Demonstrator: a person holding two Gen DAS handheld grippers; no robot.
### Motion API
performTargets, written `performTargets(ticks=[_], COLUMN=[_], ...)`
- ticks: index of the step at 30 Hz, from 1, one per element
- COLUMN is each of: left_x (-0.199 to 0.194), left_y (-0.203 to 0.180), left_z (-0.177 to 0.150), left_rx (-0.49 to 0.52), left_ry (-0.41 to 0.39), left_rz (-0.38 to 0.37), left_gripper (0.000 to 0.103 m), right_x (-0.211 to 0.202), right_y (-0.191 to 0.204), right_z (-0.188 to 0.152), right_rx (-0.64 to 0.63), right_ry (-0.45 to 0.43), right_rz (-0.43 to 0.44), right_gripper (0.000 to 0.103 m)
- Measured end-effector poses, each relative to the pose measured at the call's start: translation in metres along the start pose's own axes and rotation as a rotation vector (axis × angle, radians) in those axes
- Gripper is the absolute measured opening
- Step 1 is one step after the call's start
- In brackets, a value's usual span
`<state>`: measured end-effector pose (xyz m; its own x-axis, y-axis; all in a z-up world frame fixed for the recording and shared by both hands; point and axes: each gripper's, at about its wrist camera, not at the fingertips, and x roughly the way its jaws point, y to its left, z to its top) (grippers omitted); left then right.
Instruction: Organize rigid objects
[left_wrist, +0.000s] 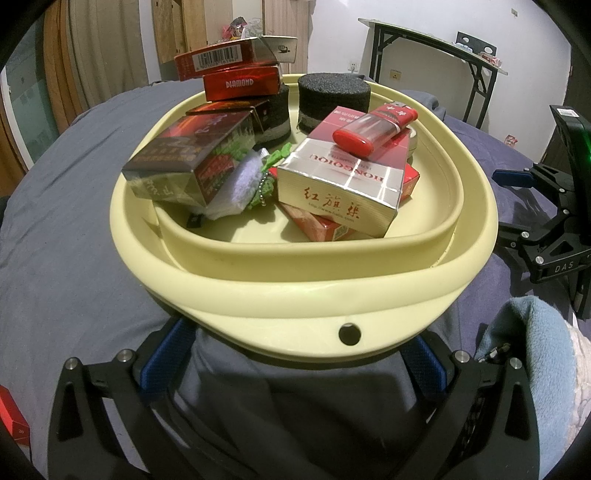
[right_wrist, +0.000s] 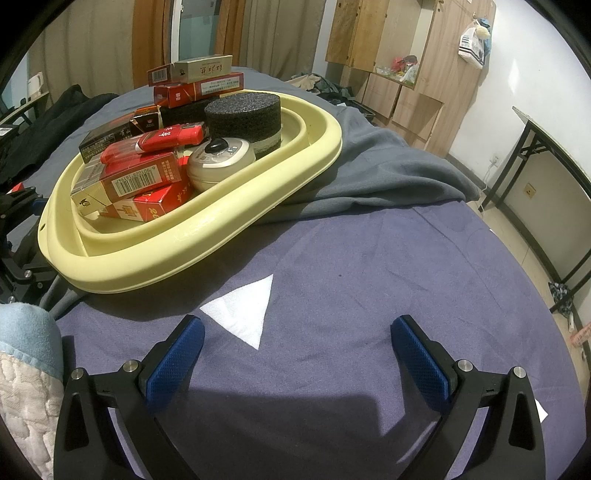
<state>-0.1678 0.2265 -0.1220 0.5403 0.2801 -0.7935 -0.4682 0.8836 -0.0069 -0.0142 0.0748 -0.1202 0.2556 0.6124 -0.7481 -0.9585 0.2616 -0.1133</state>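
The landmark here is the yellow basin (left_wrist: 295, 295), which sits on the bed cover (right_wrist: 369, 266) and holds all the rigid objects.

Nearest to the basin is the left gripper (left_wrist: 295, 369). Its jaws stand wide, one blue pad on each side of the basin's near rim, and the rim seems to lie just above them; I cannot tell if the pads touch it. The left gripper holds nothing that I can see. The right gripper (right_wrist: 297, 354) is also wide and empty, over the bare cover to the right of the basin, well apart from the rim.

Inside the basin, near the front rim, a silver and red carton (left_wrist: 343, 184) lies tilted on other red packs, its long axis going from the front toward the back. A red lighter (left_wrist: 373, 129) rests on top of it. To the left of it lies a dark carton (left_wrist: 188, 155), beside a white soft thing (perhaps a keychain). Toward the back wall stand two black foam cylinders (left_wrist: 334, 99), and a stack of red boxes (left_wrist: 236, 70) rises over the left one.

In my judgement the left hand is nearer to everything, and the objects lie straight ahead of it and higher than its pads.
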Motion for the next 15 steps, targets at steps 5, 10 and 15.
performTargets(ticks=[5, 10, 15], left_x=[0.0000, -0.0001, -0.0001], left_y=[-0.0003, -0.0006, -0.0004], left_z=[-0.0003, -0.0005, -0.0004], left_rx=[-0.004, -0.002, -0.002], left_ry=[0.001, 0.001, 0.001], left_rz=[-0.004, -0.003, -0.003], left_gripper=[0.103, 0.103, 0.103], right_x=[0.0000, 0.0000, 0.0000], right_y=[0.0000, -0.0002, 0.0000], right_z=[0.0000, 0.0000, 0.0000], right_rx=[0.000, 0.000, 0.000], right_ry=[0.000, 0.000, 0.000], right_rz=[0.000, 0.000, 0.000], right_gripper=[0.103, 0.103, 0.103])
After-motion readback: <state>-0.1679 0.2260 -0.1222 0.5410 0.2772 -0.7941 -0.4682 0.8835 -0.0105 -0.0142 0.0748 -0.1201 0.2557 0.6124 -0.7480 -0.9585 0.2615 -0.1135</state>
